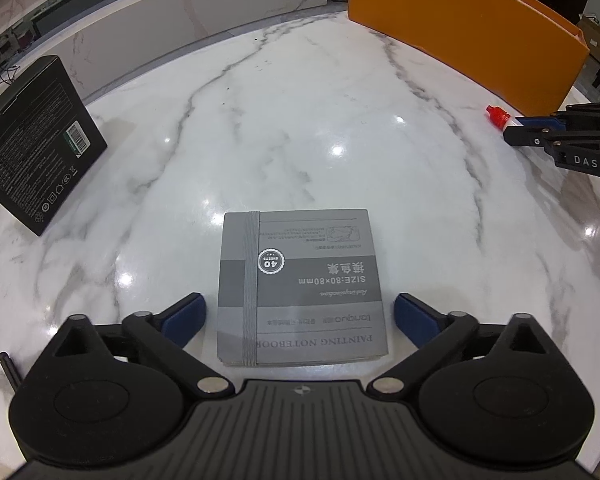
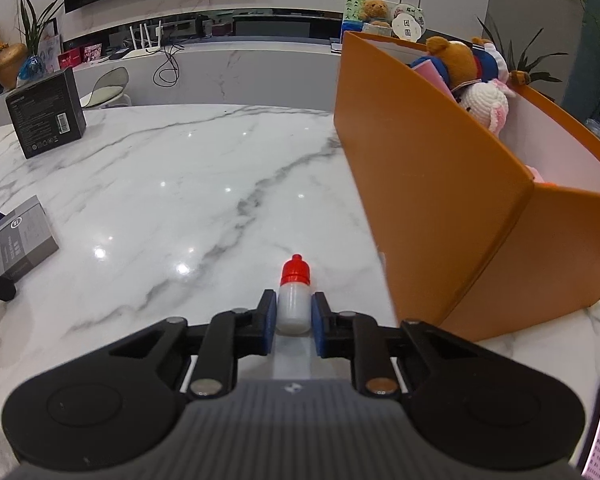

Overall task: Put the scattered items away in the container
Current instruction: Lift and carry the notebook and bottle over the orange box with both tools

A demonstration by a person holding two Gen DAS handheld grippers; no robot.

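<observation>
The right hand-held gripper [image 2: 294, 316] clamps a small red-capped bottle [image 2: 295, 304] between its blue pads, the orange container [image 2: 440, 200] just to its right. The left hand-held gripper [image 1: 300, 320] stands wide open astride a grey notebook [image 1: 300, 288] lying on the tabletop [image 1: 300, 120].

My left gripper [image 1: 300, 318] stood open astride a grey notebook [image 1: 300, 288]; black box [image 1: 36, 140] far left, orange container [image 1: 460, 36] ahead right.
</observation>
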